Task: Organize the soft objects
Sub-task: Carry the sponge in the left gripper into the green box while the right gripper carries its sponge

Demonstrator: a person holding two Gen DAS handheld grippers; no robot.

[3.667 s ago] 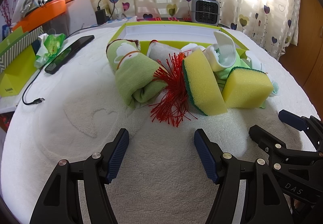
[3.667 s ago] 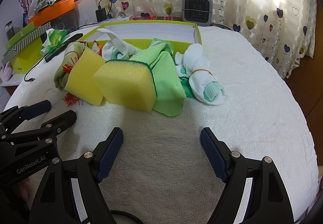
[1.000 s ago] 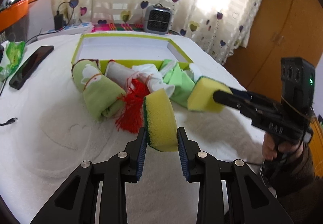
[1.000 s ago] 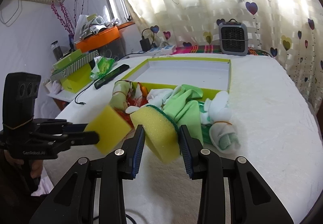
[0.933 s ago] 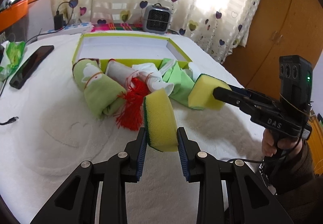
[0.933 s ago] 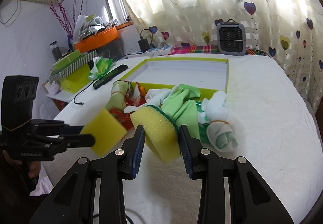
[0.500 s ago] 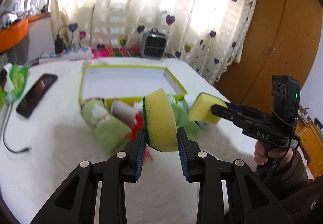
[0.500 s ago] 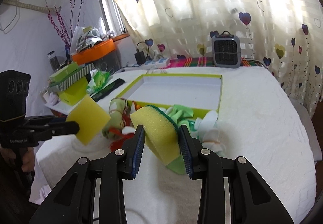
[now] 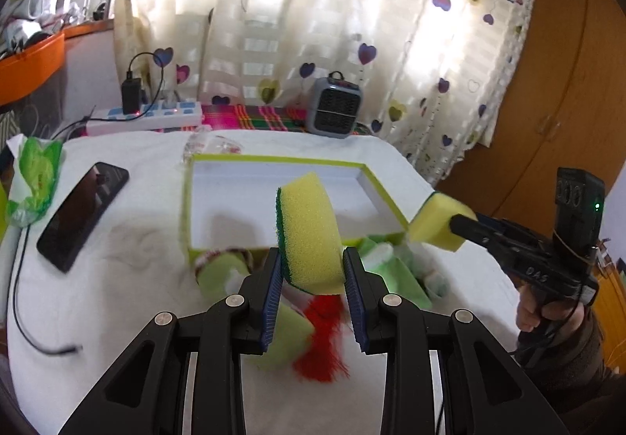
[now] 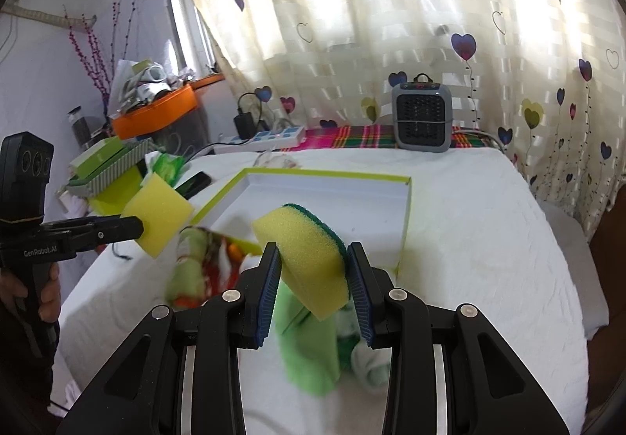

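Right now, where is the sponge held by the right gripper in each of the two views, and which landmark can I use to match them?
Left wrist view: the right gripper's sponge is at the right, beside the lime box's near right corner.
Right wrist view: the same sponge is at centre, clamped in the right gripper.
Shared landmark: the grey heater by the curtain.
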